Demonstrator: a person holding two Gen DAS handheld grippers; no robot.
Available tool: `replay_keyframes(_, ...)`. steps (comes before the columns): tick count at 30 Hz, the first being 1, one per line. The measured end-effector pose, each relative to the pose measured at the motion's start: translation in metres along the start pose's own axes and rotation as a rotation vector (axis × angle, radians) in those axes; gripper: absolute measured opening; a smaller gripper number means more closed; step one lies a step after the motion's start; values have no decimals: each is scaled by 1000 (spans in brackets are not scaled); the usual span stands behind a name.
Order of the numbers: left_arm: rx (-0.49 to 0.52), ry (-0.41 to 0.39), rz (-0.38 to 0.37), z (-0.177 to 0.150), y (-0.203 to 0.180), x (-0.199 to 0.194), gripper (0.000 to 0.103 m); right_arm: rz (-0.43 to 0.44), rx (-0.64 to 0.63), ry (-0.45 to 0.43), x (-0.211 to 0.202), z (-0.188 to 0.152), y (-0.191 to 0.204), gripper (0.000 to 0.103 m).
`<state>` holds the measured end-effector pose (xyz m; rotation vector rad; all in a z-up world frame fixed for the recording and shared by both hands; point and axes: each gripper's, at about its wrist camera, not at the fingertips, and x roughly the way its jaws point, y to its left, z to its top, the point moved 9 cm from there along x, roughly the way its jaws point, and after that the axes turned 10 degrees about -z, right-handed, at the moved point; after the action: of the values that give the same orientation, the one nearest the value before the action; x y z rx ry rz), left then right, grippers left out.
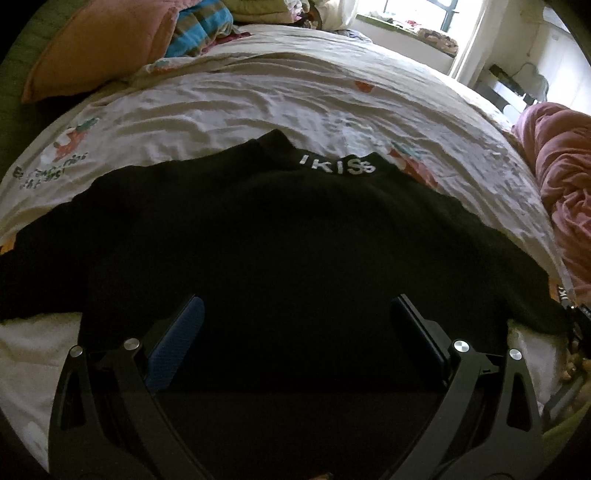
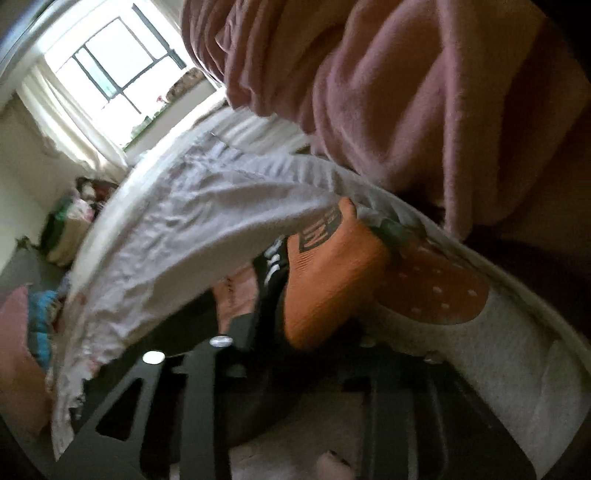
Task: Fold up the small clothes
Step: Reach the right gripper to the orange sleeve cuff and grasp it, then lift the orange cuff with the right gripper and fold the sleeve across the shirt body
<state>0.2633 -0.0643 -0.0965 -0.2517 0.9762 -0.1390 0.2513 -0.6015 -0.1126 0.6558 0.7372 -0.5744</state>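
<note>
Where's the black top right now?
In the left wrist view the black top lies spread flat on the white bedsheet, collar lettering toward the window, straight ahead of the open left gripper.

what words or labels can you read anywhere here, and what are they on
"IKISS" in white letters on the collar band of the black top.
Green lettering beside a cartoon print on the bedsheet: too warped to read.
Black print on the orange sock: blurred, not readable.
White letters on the black cuff at the right edge: cut off, not readable.
</note>
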Motion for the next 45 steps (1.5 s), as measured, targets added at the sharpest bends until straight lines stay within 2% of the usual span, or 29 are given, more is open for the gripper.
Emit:
replay_keyframes(5,2,-23,-49,5,-9,-15,95,107,-60,-62,-38,7,27,17)
replay_keyframes(14,5,-72,-91,19,-18,-42,95,235,-195,-142,-95,11,89,16)
replay_keyframes(18,8,-100,-67,26,-14,-50,95,281,-229,-143,-112,3,110,16)
replay_keyframes(22,-14,-120,-74,29,-8,-58,95,327,-278,-152,-131,-10,134,15)
replay_keyframes(36,-98,-131,-110,32,20,-65,95,473,-440,-94,-160,-70,232,15)
replay_keyframes(40,-116,-126,-105,32,32,-64,95,501,-483,-76,-166,-92,251,15)
replay_keyframes(45,-166,-121,-139,30,46,-62,94,525,-519,-35,-166,-118,272,15)
